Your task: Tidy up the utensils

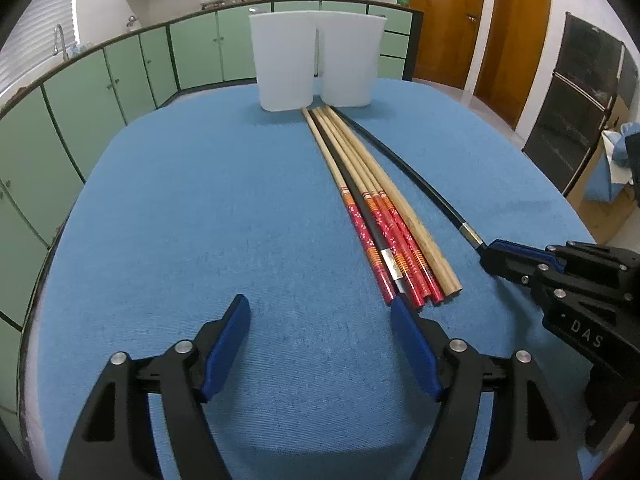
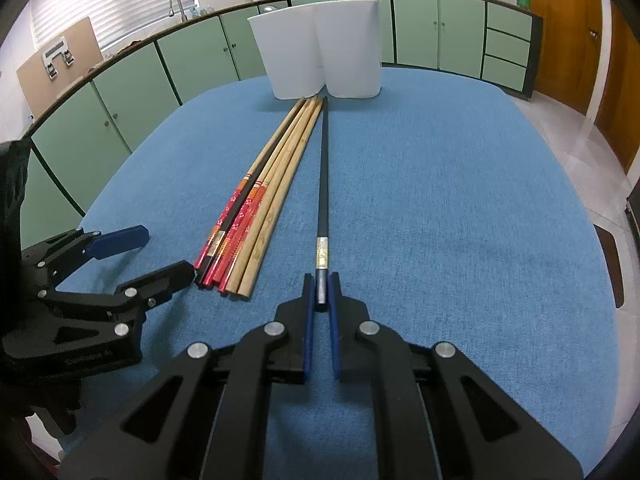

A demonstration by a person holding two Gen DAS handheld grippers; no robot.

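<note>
Several chopsticks (image 1: 376, 196) lie in a bundle on the blue tablecloth (image 1: 200, 220), wooden ones with red patterned ends and a black one; they also show in the right wrist view (image 2: 264, 196). A separate black chopstick (image 2: 323, 184) lies to their right, also seen in the left wrist view (image 1: 404, 168). My right gripper (image 2: 321, 284) is shut on its near end, low over the cloth; it shows in the left wrist view (image 1: 490, 254). My left gripper (image 1: 320, 308) is open and empty, just short of the bundle's near ends. A white two-compartment holder (image 1: 316, 68) stands at the far edge, also in the right wrist view (image 2: 320, 52).
Green kitchen cabinets (image 1: 120, 84) with a counter curve round behind the table. Wooden doors (image 1: 480, 24) stand at the back right. The table edge falls away on the left and right (image 2: 600, 240).
</note>
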